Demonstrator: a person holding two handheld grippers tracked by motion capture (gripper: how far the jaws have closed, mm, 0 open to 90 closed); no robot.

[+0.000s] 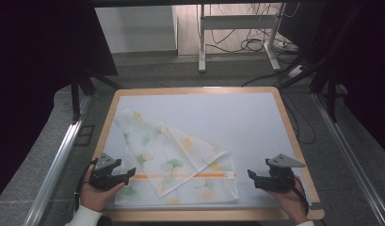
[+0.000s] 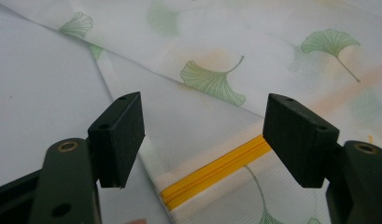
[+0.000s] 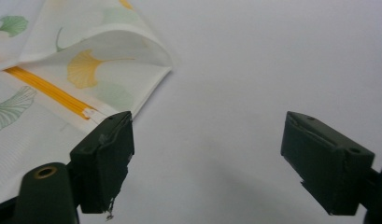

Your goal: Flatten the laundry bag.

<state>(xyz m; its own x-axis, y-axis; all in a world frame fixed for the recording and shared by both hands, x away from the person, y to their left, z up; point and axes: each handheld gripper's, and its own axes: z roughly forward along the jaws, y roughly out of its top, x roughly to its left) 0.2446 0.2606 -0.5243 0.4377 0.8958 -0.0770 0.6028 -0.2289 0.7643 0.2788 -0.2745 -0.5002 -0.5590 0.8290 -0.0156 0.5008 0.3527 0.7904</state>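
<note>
I see a sheer white mesh bag (image 1: 176, 162) printed with ginkgo leaves, orange zipper (image 1: 180, 176) showing, folded over itself, both grippers' jaws spread and empty.

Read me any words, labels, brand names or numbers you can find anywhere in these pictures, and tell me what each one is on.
None: no readable text anywhere.
The mesh bag carries only a ginkgo-leaf print and an orange zipper, no label.
The left gripper and right gripper show bare black jaws with no markings.
The white table mat is blank.
</note>
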